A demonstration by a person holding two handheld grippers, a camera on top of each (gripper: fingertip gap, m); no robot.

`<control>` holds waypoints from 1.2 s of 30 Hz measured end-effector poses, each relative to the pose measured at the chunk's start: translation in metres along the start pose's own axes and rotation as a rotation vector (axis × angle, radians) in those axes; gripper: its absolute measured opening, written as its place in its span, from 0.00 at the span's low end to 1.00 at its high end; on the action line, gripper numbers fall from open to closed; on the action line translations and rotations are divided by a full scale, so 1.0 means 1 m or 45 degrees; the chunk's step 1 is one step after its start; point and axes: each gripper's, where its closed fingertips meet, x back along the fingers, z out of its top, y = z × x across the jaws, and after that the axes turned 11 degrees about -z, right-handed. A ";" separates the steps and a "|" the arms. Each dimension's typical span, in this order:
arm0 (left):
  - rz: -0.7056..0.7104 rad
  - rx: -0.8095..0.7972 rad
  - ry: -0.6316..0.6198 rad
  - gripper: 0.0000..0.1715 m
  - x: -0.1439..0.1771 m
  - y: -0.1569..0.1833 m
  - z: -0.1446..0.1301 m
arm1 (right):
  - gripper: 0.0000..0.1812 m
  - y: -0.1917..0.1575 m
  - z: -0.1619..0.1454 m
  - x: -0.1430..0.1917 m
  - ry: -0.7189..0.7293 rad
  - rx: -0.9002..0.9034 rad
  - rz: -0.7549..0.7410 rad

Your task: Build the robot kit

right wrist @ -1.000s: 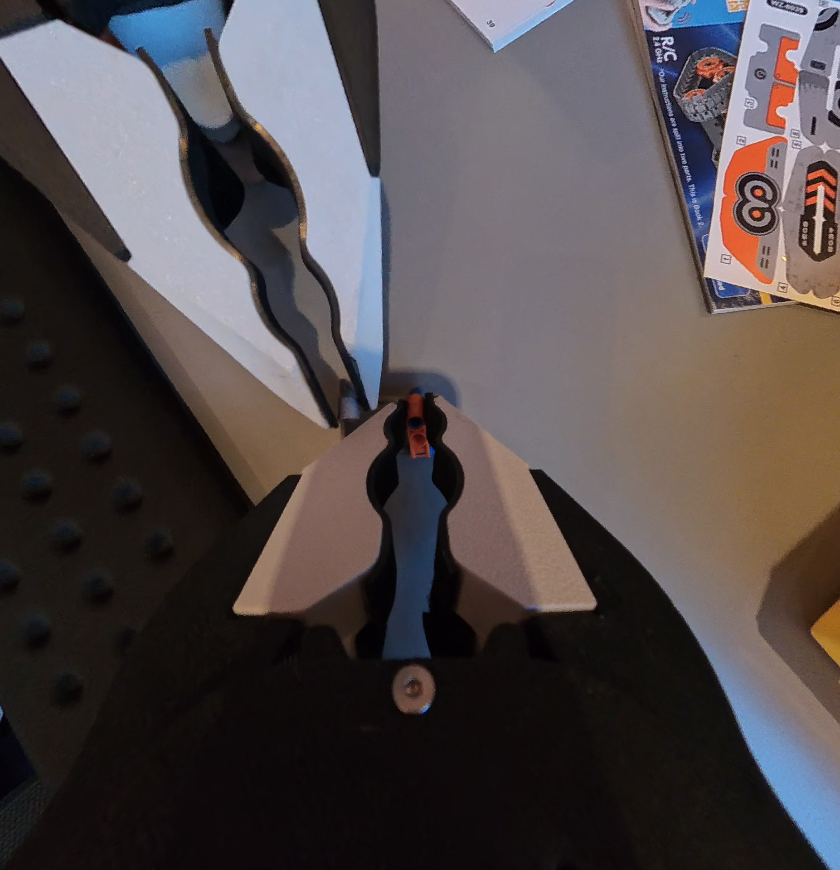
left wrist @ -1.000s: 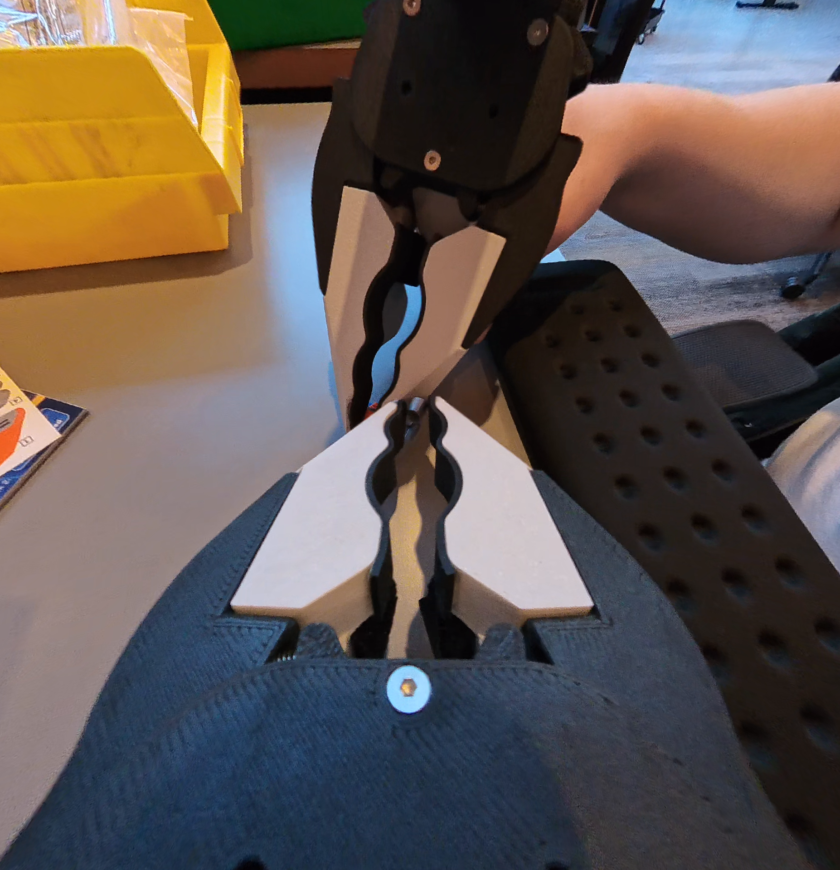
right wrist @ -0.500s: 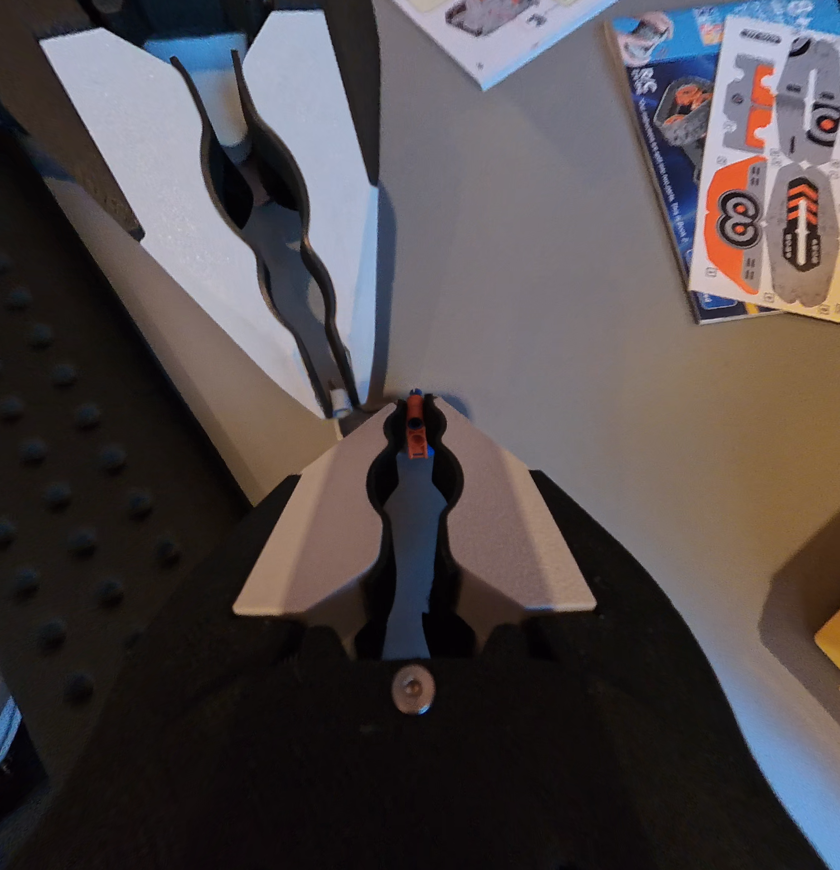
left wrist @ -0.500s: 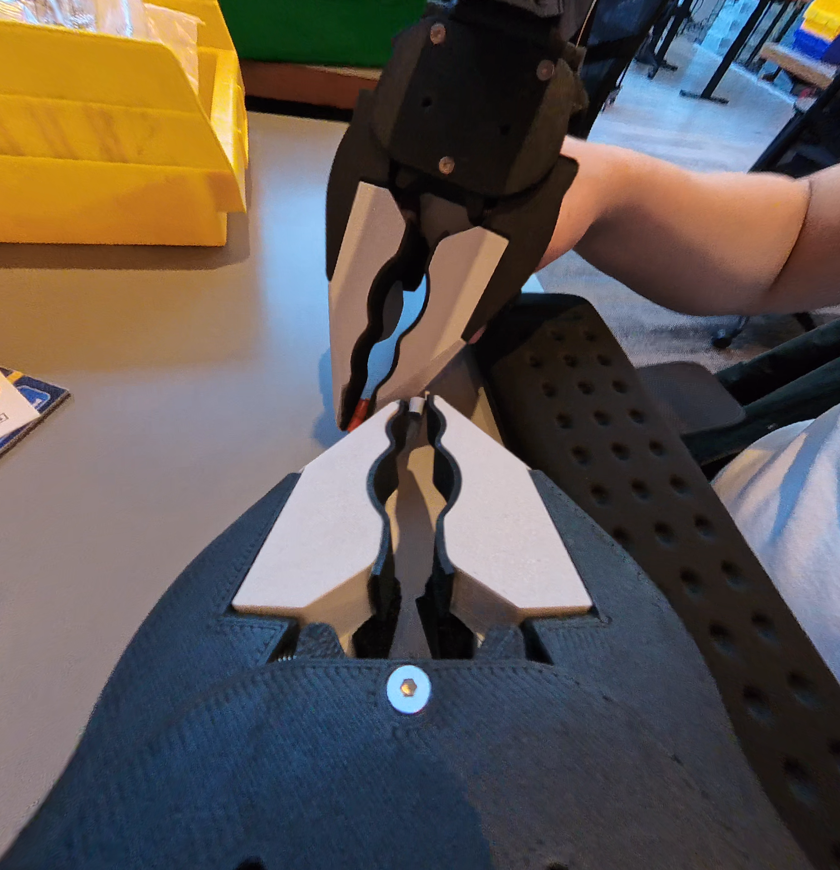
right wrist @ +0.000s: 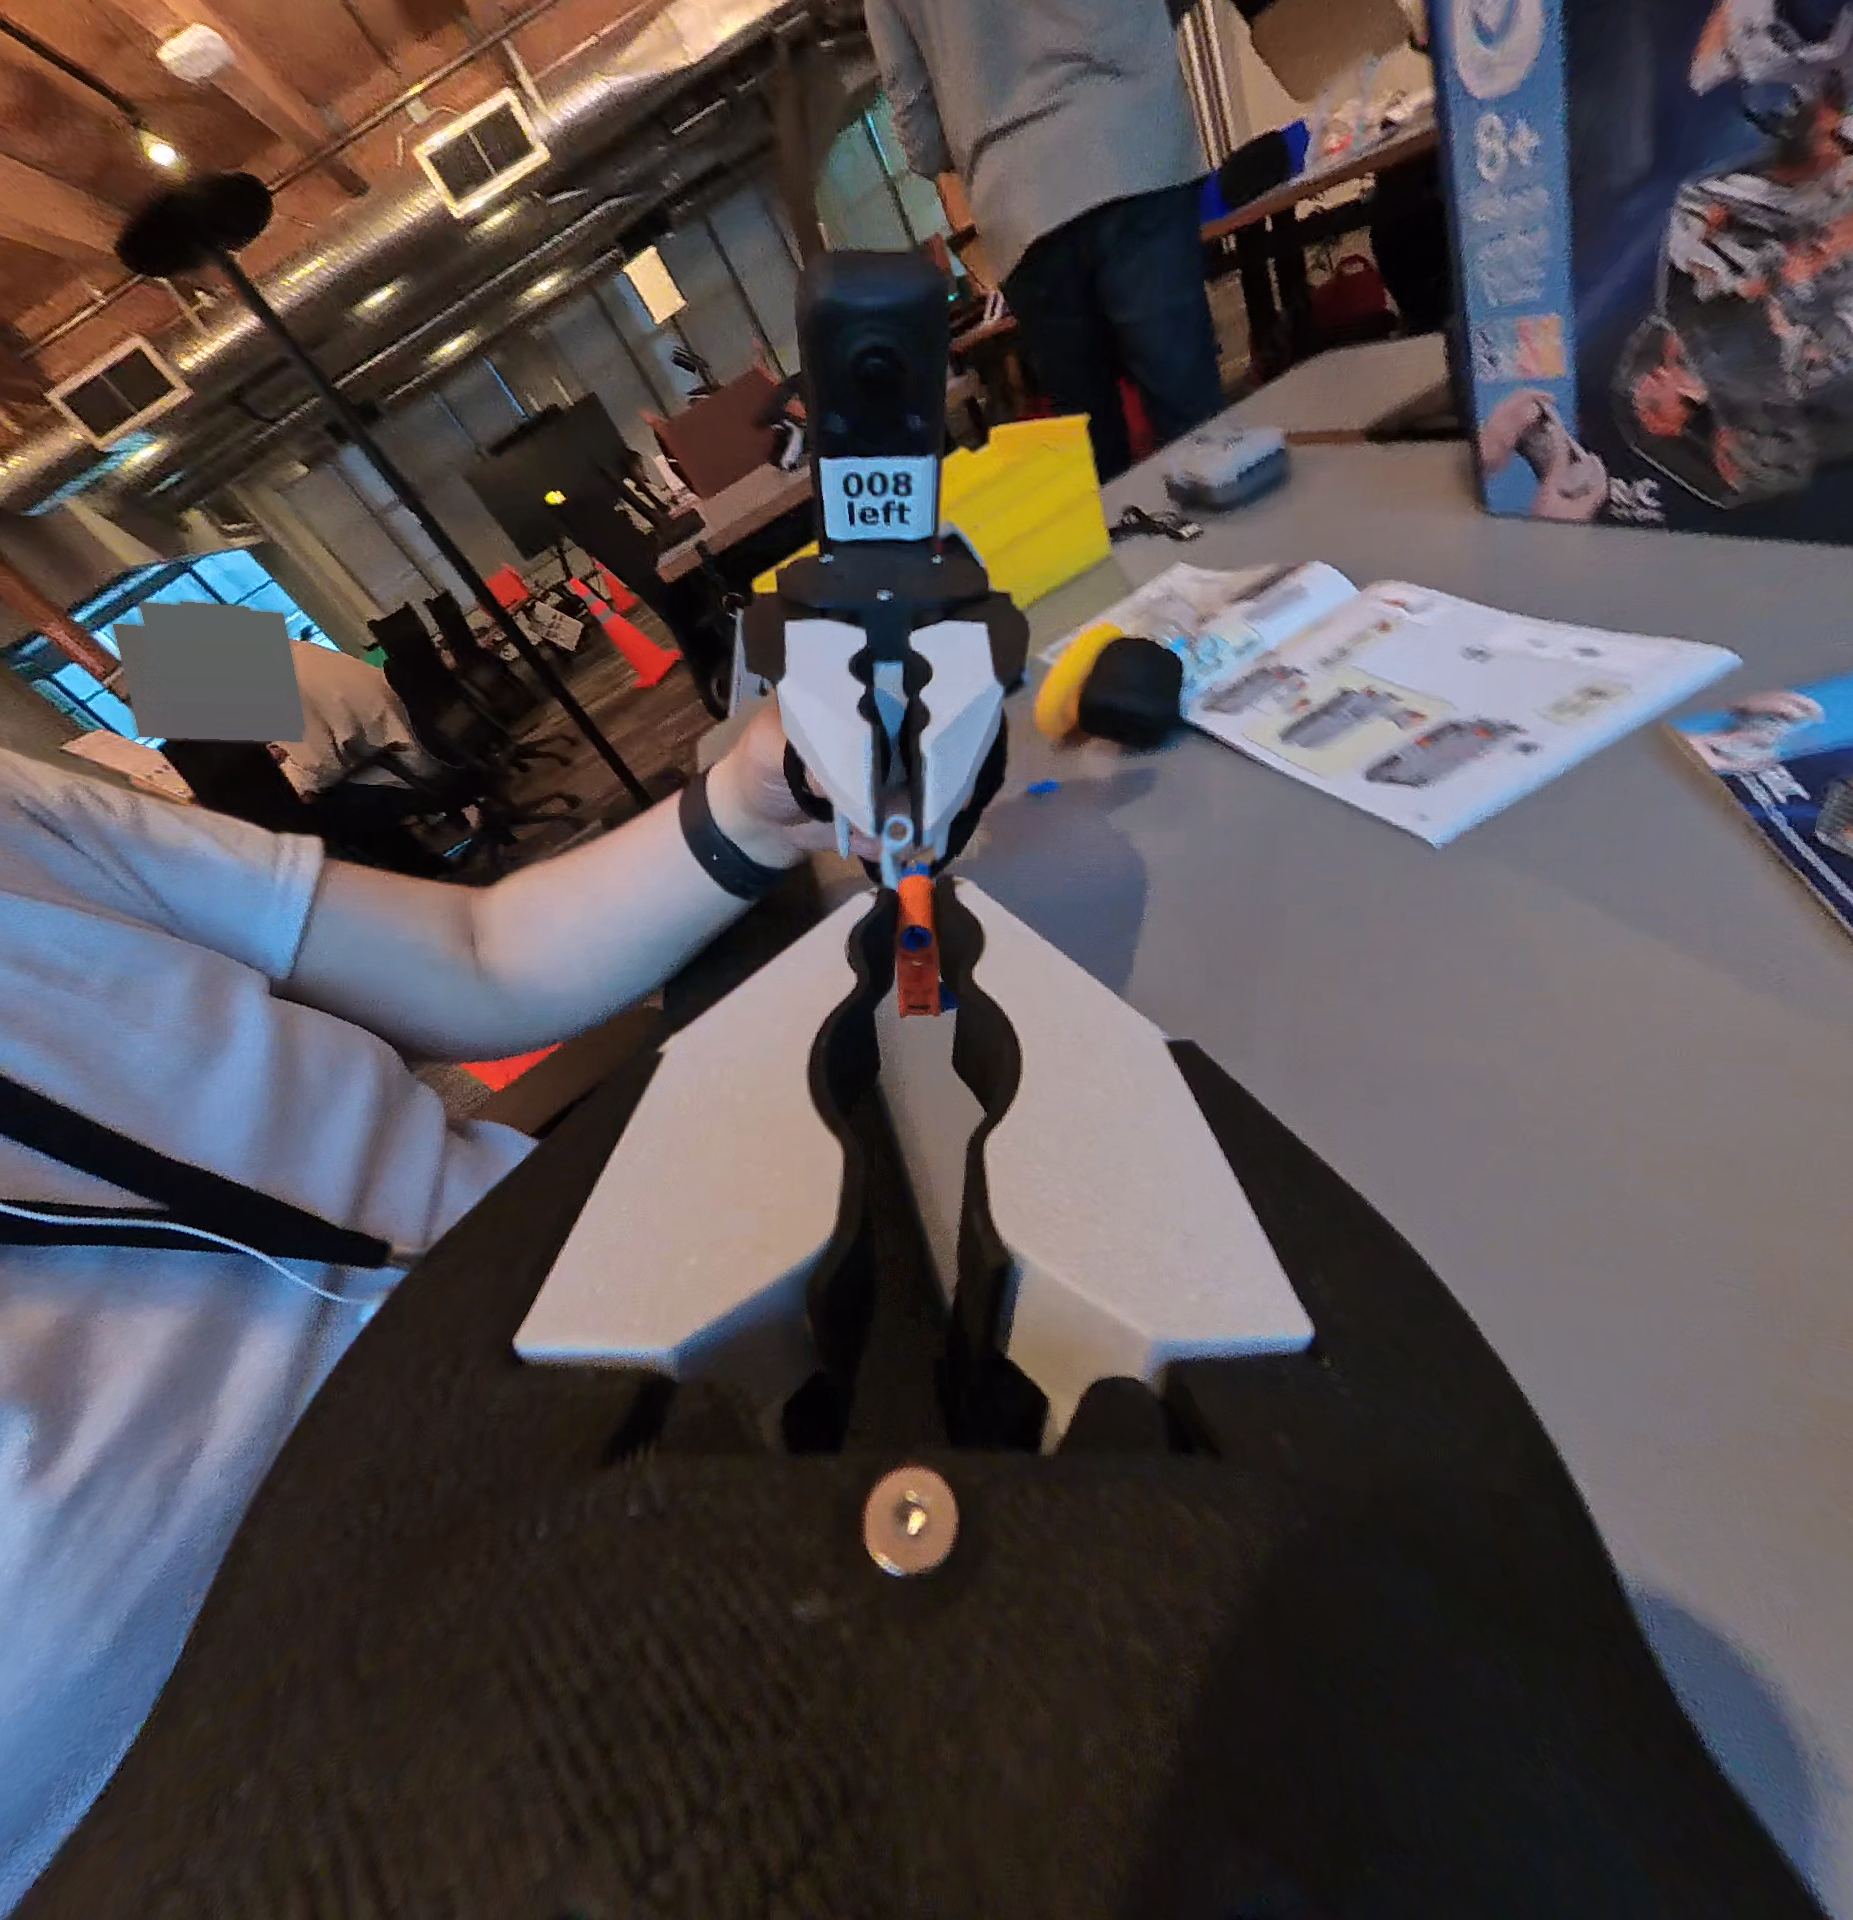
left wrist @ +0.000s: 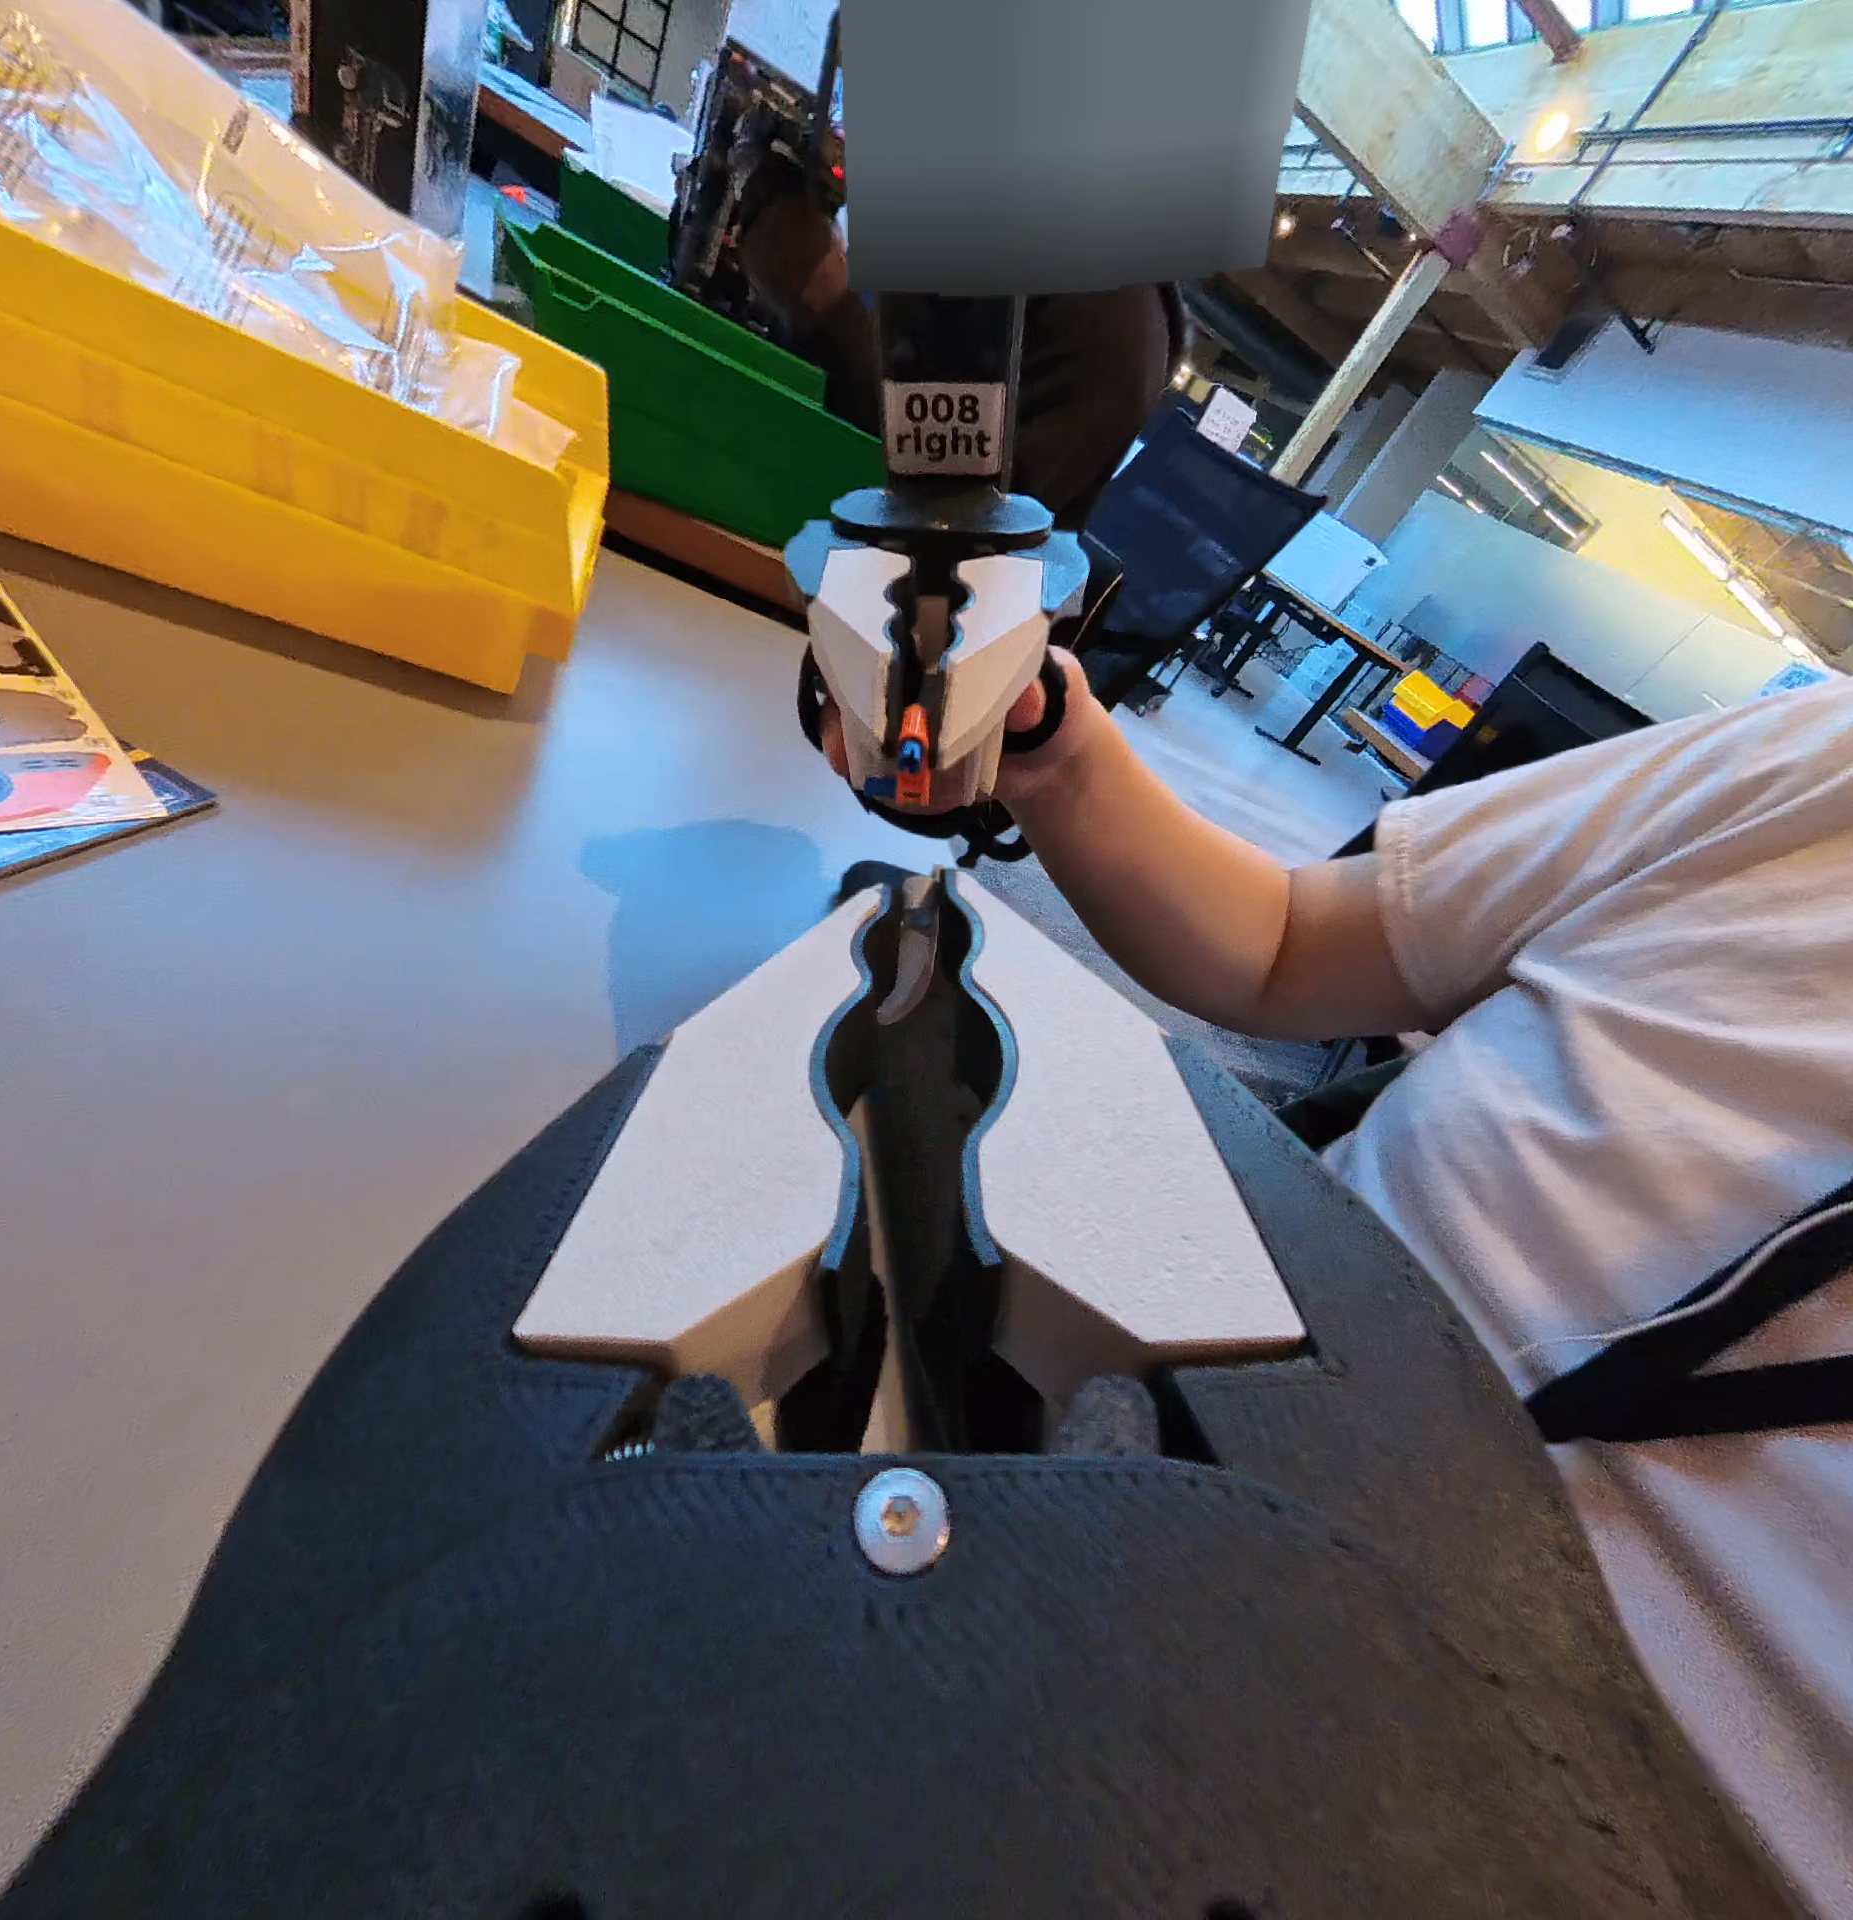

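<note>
My left gripper (left wrist: 917, 883) is shut on a small light grey building-toy piece (left wrist: 906, 956), held above the grey table (left wrist: 278, 1039). My right gripper (right wrist: 914, 896) is shut on a small orange piece with blue pins (right wrist: 914, 961). The two grippers face each other tip to tip, close but apart. The right gripper (left wrist: 914, 779) with the orange piece (left wrist: 911, 753) shows in the left wrist view. The left gripper (right wrist: 891, 816) with the grey piece (right wrist: 898, 829) shows in the right wrist view. A person's hands hold both.
Yellow bins (left wrist: 278, 468) with plastic bags and a green bin (left wrist: 693, 416) stand at the table's far side. A sticker sheet on a booklet (left wrist: 28, 727), an open instruction booklet (right wrist: 1369, 686), a toy box (right wrist: 1680, 260), a yellow and black part (right wrist: 1109, 686) and a small blue piece (right wrist: 1043, 788) are on the table. About 4 centimeters separates my left fingertips from my right.
Both grippers have tilted up from pointing down at the table to roughly level and now face each other a little farther apart. Each still holds its piece.
</note>
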 end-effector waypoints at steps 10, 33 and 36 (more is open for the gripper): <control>0.148 -0.332 -0.034 0.03 0.022 0.080 0.020 | 0.03 -0.098 0.027 -0.038 -0.099 0.312 0.019; 0.224 -0.476 -0.147 0.03 0.035 0.112 0.011 | 0.03 -0.130 0.015 -0.057 -0.235 0.492 -0.056; 0.227 -0.463 -0.140 0.03 0.036 0.111 0.011 | 0.03 -0.130 0.016 -0.059 -0.225 0.473 -0.045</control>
